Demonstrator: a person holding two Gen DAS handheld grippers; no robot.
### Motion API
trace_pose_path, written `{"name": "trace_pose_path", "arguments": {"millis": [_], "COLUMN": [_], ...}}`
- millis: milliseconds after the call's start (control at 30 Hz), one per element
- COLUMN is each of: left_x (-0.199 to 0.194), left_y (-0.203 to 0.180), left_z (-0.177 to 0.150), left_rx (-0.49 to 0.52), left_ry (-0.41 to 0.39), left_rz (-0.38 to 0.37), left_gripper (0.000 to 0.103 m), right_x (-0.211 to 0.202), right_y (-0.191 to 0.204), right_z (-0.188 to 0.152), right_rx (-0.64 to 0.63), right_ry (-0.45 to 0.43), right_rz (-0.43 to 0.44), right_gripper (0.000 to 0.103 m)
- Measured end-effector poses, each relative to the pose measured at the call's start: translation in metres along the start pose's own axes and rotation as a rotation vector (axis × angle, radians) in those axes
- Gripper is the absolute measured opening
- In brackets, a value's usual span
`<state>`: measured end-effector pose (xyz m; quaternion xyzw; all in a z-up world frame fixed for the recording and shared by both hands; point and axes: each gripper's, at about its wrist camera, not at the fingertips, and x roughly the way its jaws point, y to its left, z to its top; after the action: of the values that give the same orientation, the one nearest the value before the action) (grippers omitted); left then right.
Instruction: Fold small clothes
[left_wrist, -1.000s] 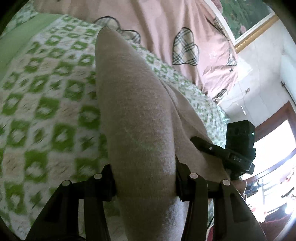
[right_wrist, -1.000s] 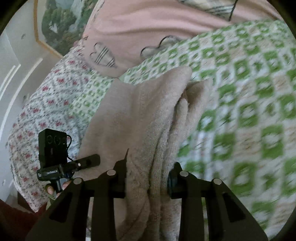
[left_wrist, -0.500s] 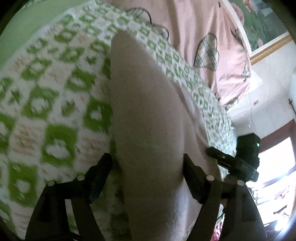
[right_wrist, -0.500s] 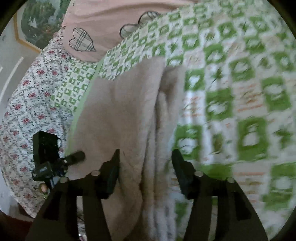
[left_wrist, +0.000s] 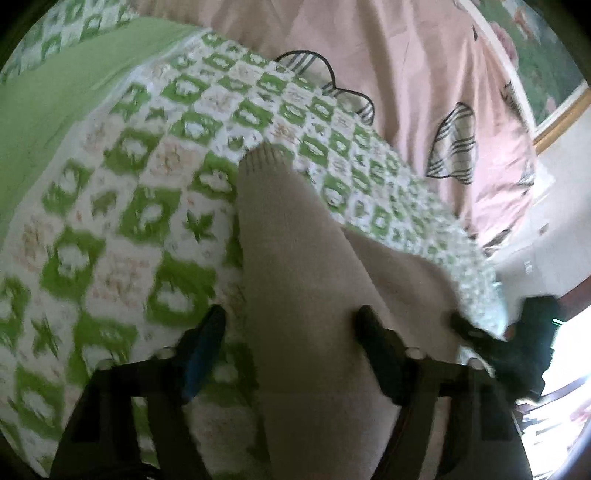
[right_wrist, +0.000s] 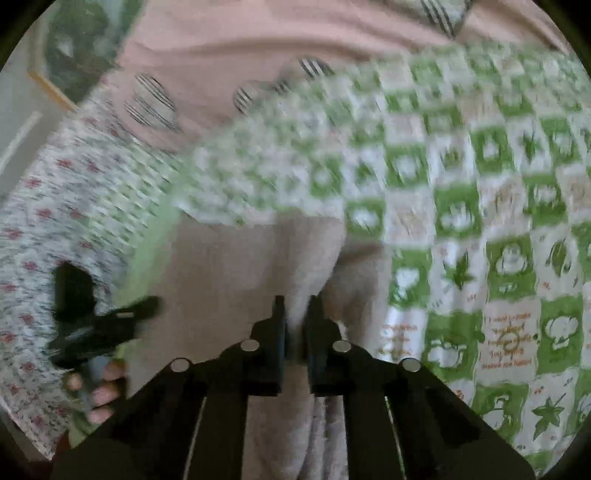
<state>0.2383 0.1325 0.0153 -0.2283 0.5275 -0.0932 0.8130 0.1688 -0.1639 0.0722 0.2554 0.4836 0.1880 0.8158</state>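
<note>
The beige knit garment lies on the green-checked bed cover — blurred. Right tongs pinch a fold; left tongs, just narrowing, straddle it half-spread — contact unclear.

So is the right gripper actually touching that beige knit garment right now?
Touching. In the right wrist view, the right gripper has its jaws, which have just been closing, pinched on a fold of the beige garment, fabric squeezed between the pads.
</note>
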Motion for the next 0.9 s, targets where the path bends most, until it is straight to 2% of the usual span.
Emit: {"name": "trace_pose_path", "arguments": {"millis": [33, 100, 133, 200, 267, 367, 433, 500, 667, 767, 900], "left_x": [0.003, 0.014, 0.019, 0.028, 0.028, 0.006, -0.017, -0.046, -0.104, -0.126, -0.136], "left_y": [-0.001, -0.006, -0.009, -0.018, -0.023, -0.029, -0.033, -0.034, -0.031, -0.025, -0.021], "left_z": [0.002, 0.007, 0.008, 0.009, 0.008, -0.001, -0.014, -0.037, -0.113, -0.158, -0.203], "left_rx": [0.023, 0.069, 0.087, 0.144, 0.171, 0.189, 0.209, 0.222, 0.225, 0.198, 0.157], "left_ry": [0.000, 0.007, 0.006, -0.001, -0.003, -0.018, -0.042, -0.069, -0.093, -0.089, -0.071], "left_rz": [0.025, 0.080, 0.101, 0.177, 0.210, 0.202, 0.195, 0.174, 0.128, 0.111, 0.090], "left_gripper": [0.052, 0.039, 0.037, 0.037, 0.038, 0.039, 0.043, 0.050, 0.052, 0.055, 0.059], "right_x": [-0.008, -0.010, -0.005, 0.011, 0.020, 0.010, -0.007, -0.024, -0.062, -0.078, -0.092], "right_y": [0.000, -0.010, -0.016, -0.029, -0.035, -0.033, -0.024, -0.016, -0.002, 0.001, 0.002], "right_z": [-0.002, -0.007, -0.009, -0.014, -0.016, -0.014, -0.017, -0.026, -0.062, -0.089, -0.120], "right_rx": [-0.008, 0.018, 0.030, 0.060, 0.089, 0.105, 0.080, 0.056, 0.027, 0.028, 0.035], "right_ry": [-0.022, -0.009, 0.008, 0.045, 0.058, 0.045, 0.033, 0.019, 0.015, 0.025, 0.033], "right_rz": [-0.013, -0.038, -0.049, -0.079, -0.066, -0.048, -0.040, -0.039, -0.011, -0.002, 0.007], "right_gripper": [0.009, 0.009, 0.009, 0.009, 0.010, 0.013, 0.020, 0.028, 0.032, 0.037, 0.042]}}
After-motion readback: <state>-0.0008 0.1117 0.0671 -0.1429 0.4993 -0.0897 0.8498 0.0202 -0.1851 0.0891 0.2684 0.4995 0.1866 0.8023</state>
